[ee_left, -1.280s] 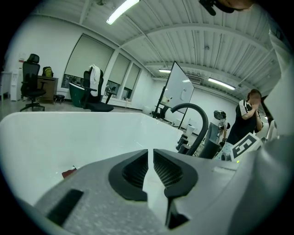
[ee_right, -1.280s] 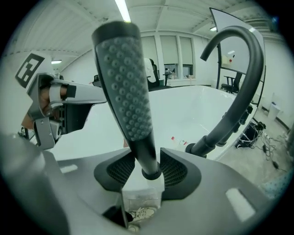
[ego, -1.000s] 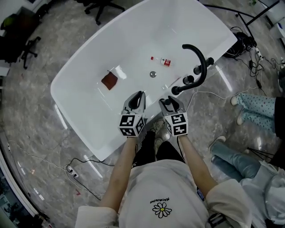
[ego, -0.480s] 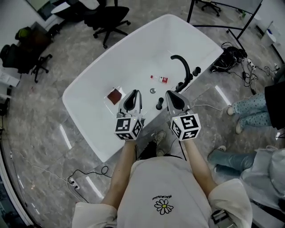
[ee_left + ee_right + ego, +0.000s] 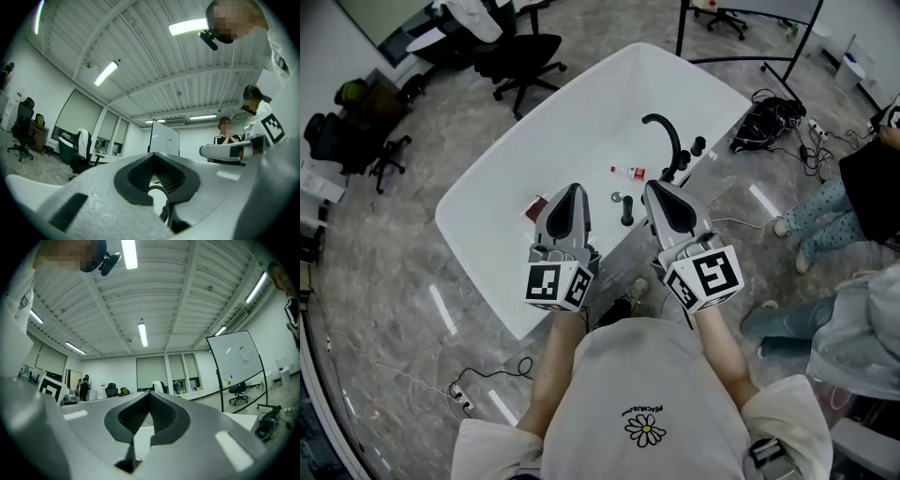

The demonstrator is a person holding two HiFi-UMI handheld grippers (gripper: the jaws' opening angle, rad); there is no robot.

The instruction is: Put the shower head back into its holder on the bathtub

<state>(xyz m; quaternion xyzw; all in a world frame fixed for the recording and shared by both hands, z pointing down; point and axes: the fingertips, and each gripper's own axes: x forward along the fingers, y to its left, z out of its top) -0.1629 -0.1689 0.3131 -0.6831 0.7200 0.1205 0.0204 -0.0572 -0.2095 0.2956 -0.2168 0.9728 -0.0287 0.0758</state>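
The white bathtub lies below me. At its near rim the black shower head stands upright in its holder, beside the curved black faucet and its knobs. Both grippers hang high above the rim, pointing about level. My left gripper has its jaws closing to shut with nothing between them. My right gripper is likewise closing to shut and empty, just right of the shower head and clear of it. The right gripper's body shows in the left gripper view.
Inside the tub lie a small red and white bottle, the drain and a brown cloth partly hidden by the left gripper. Office chairs stand beyond the tub. Cables and a person's legs are at the right.
Both grippers have risen from the tub's rim towards my head, and the right one has come away from the shower head. The shower head stays upright at the rim.
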